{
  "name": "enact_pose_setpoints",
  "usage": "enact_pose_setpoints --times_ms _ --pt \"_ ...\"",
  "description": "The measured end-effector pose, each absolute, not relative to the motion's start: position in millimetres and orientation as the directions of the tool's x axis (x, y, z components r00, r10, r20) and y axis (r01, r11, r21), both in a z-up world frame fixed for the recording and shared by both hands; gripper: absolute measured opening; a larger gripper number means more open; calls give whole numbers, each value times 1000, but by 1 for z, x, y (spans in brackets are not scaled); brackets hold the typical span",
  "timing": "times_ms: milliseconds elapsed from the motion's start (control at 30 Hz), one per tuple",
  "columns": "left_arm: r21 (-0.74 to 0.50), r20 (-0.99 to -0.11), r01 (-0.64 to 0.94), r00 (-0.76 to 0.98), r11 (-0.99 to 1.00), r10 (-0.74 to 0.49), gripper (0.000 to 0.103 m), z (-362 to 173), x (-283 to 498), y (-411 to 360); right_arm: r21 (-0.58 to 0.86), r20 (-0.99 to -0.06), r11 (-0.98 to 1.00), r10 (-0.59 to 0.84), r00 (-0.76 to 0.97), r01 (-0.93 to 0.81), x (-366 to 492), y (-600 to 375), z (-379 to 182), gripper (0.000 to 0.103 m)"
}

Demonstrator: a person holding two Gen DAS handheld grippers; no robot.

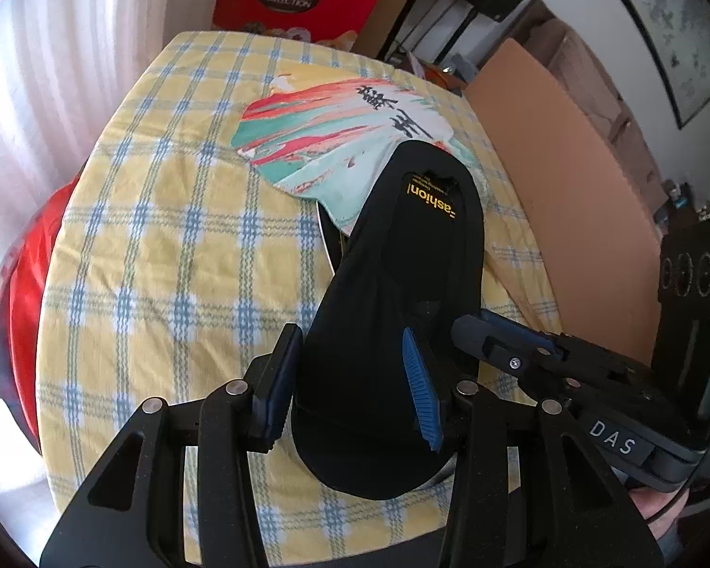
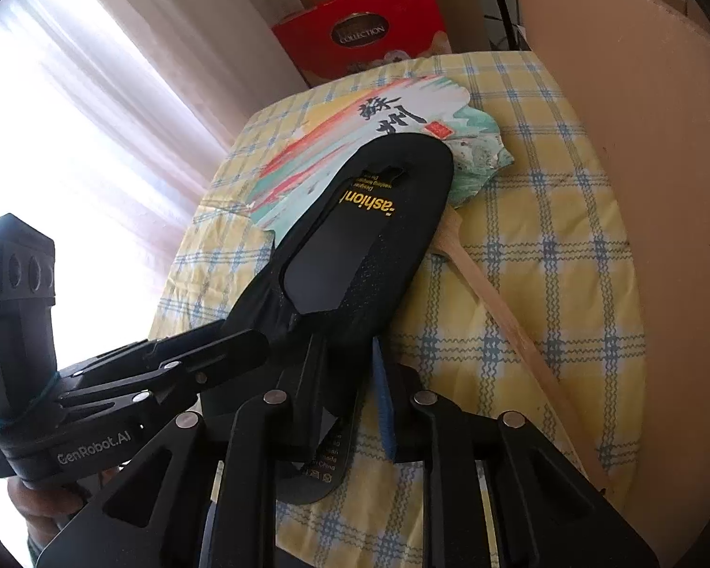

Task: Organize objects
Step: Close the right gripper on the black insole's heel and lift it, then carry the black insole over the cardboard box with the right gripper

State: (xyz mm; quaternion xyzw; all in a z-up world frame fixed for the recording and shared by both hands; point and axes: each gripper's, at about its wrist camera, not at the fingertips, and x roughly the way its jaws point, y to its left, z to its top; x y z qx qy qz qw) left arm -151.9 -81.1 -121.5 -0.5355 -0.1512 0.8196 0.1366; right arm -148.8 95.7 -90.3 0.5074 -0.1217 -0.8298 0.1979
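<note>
Left wrist: both grippers [image 1: 350,383] [image 2: 350,393] clamped on black insole [image 1: 393,255] (over fan [image 1: 336,142]).

Black insole [image 1: 393,293], yellow-blue plaid cloth [image 1: 175,236]

Left gripper [image 1: 355,388]: matte black linkage arms, round silver pivot pins, blue ribbed pads [image 1: 423,395] on the finger faces.

Right gripper [image 2: 350,388]: same black build, silver pins, blue pad edge; white "DAS" tag behind its claw (left view).

Left handle: white "GenRobot.AI" lettering, teal cord wrapped round.
</note>
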Motion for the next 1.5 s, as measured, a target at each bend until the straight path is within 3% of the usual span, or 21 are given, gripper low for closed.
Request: enact_pose_setpoints --times_ms 267,800,1167,1500 --pt "-464 -789 -72 -420 -883 448 36 -101 -129 -84 437 -743 -871 -491 -456 226 -131 106 -64 14" --pt "-485 -681 -182 -535 -855 500 35 -19 -108 -53 424 -644 -873 -478 -597 242 -97 145 17 14" --pt "-467 -644 -302 -528 -831 554 36 19 -120 24 419 -598 -894 -404 -692 160 -86 218 54 14" --pt "-440 -665 -399 -458 -805 590 36 25 -143 116 426 -594 -903 -317 -740 45 -79 299 61 14"
